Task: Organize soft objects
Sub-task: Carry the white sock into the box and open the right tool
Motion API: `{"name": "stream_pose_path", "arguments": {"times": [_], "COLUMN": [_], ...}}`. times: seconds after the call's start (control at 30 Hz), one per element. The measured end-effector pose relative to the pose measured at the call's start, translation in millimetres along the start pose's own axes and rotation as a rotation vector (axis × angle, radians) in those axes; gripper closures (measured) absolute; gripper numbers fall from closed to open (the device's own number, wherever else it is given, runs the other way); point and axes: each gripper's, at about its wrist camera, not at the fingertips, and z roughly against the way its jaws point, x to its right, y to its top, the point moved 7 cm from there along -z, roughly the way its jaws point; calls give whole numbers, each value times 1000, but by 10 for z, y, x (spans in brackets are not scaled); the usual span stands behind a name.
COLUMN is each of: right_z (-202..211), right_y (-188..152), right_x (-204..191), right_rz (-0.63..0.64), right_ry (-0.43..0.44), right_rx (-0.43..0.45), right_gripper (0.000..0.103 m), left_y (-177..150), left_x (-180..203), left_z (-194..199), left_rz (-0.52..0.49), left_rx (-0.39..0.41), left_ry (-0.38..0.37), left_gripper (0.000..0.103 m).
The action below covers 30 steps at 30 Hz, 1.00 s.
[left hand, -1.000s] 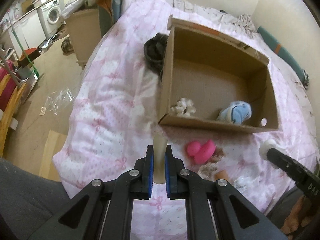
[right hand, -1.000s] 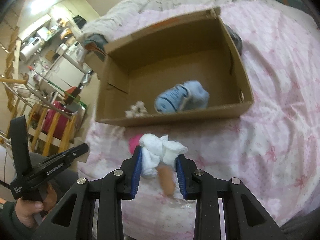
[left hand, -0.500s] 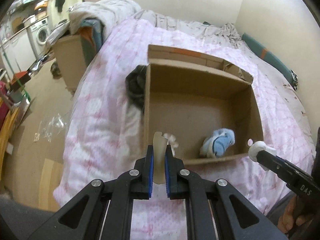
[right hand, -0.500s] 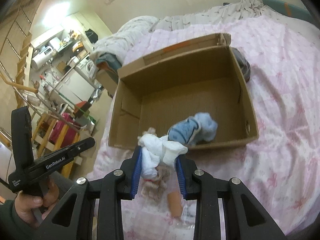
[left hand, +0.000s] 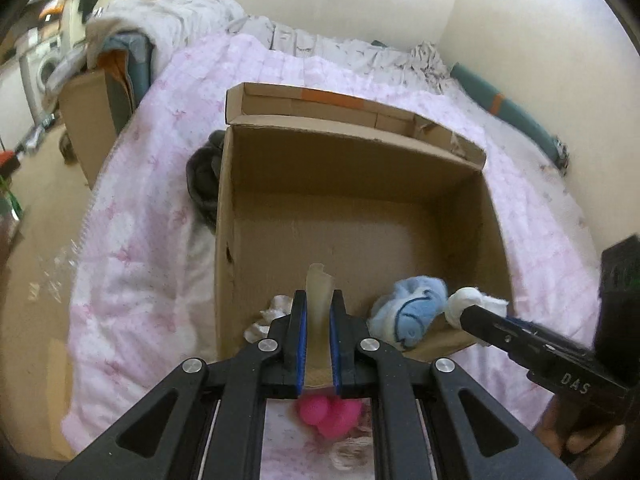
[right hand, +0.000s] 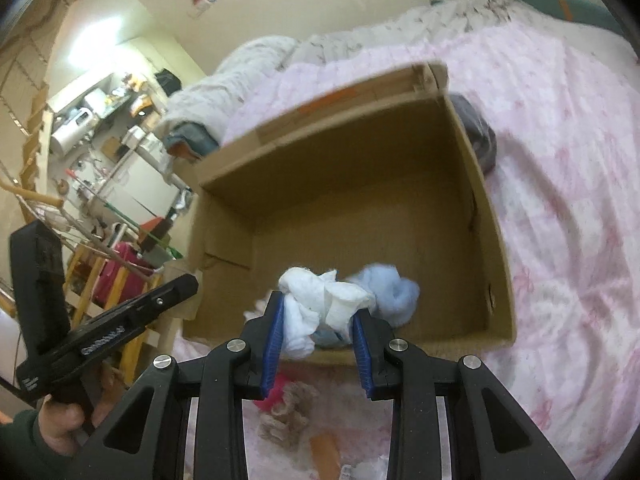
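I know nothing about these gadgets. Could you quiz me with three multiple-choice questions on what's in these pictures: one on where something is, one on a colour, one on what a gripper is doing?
1. Where does the blue plush toy lie?
A. inside the cardboard box
B. on the floor
C. on the pillow

2. What colour is the toy on the bedspread in front of the box?
A. green
B. pink
C. yellow

3. What is the right gripper doing?
A. hanging open and empty
B. lying on the bed
C. clamping a white cloth bundle

Answers: 1 A, it rests by the box's near wall; 2 B, bright pink shows below the left gripper; 3 C, white fabric bulges between its fingers.
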Motion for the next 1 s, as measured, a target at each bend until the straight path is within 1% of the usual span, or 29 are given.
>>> {"name": "stream_pose_path", "arguments": {"times": [0.1,0.2,0.37,0.47,0.63,0.77,0.83,1.0], "right_z": [-61,-85,-60,-58,-47,-22,-32,-17], "right_y": [-13,8,47,37,23,34,22,18], "right_x": [-66,-49,184,318,394,405,393,394], "right_rz": [38,40,29,-23,-20,-18,-22,-20], "right_ry": [-5,-26,-194,-204,-250,-259,-263,-259], "right_rx": [-11,-2,23,11,6,13,8,9], "right_gripper": [69,69,69,69,69,69,69,69], "left_y": [-29,-71,-78,-72,-86,-96,-87,-105], "left_x": [-29,-75,-109,-92,-98,-141,-166,-185], "left_z": [-68,-140,-150,-165,-176,-197,-197,-206], "left_rz": [-6,20,56,65,63,66,55,45], "left_rx": [-17,-47,-41,-44,-52,-58,-48,-55], "left_ry": [24,13,-9,-27,-11,13,42,63], "left_gripper": [92,92,90,90,89,86,83,82]}}
